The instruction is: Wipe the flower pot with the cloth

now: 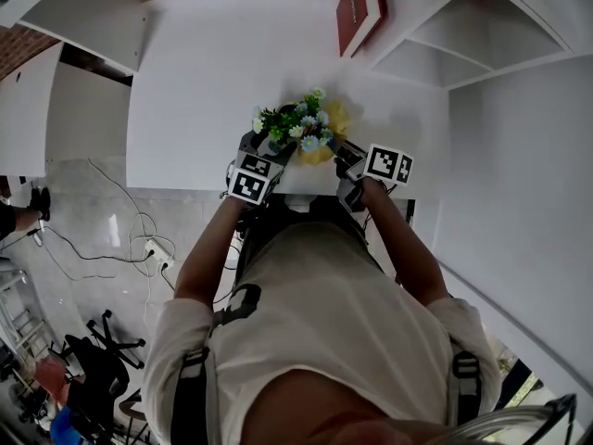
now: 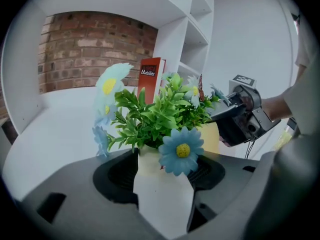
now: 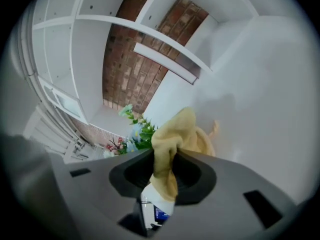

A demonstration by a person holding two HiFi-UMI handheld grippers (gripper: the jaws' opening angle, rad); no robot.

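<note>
A cream flower pot (image 2: 162,191) with green leaves and blue daisies (image 2: 157,116) stands on the white table (image 1: 204,91). My left gripper (image 2: 162,173) has both pads against the pot's sides. In the head view the foliage (image 1: 295,123) hides most of the pot, and the left gripper (image 1: 269,146) sits at its near left. My right gripper (image 3: 162,171) is shut on a yellow cloth (image 3: 172,139), which bunches up out of the jaws. The cloth (image 1: 332,123) lies against the right side of the plant, with the right gripper (image 1: 343,153) just behind it.
A red book (image 2: 150,79) stands at the back of the table by the white shelf unit (image 1: 463,35). A brick wall (image 2: 85,49) is behind. Cables and a power strip (image 1: 153,247) lie on the floor to the left of the person.
</note>
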